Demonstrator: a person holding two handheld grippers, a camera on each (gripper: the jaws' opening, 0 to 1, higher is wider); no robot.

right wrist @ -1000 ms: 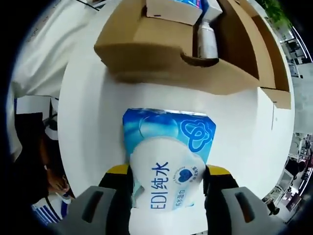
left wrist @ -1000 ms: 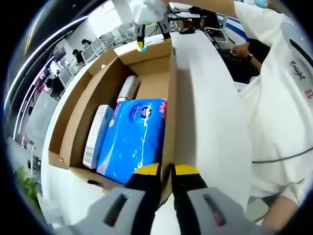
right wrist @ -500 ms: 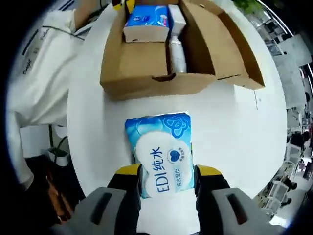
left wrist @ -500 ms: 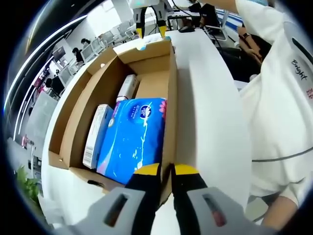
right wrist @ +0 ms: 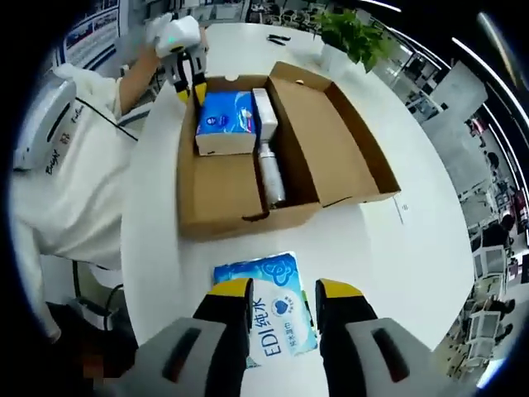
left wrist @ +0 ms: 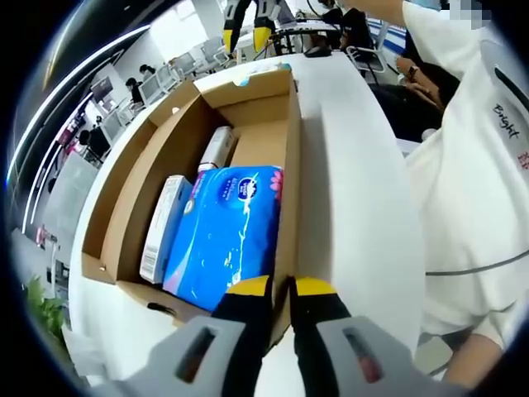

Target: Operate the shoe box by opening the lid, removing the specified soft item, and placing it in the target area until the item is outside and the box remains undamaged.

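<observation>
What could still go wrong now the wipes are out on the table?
The left hand-held gripper is clamped on the shoe box wall; twisting could crease the cardboard. The wipes pack lies between the right hand-held gripper jaws, apparently released; closing or dragging might shift it along the table.

Box: the shoe box [right wrist: 248,178] sits open on the surface [right wrist: 413,248], lid flap folded out to one side.
Inside: tissue pack [left wrist: 227,227] at the left gripper's [left wrist: 281,291] end, a carton [left wrist: 164,227] alongside it, and what looks like a bottle [right wrist: 271,178] beyond.
Outside: wipes pack [right wrist: 269,314] on the surface before the box, between the right gripper's [right wrist: 281,291] jaws.
Person: white sleeve [right wrist: 74,157] beside the box.
</observation>
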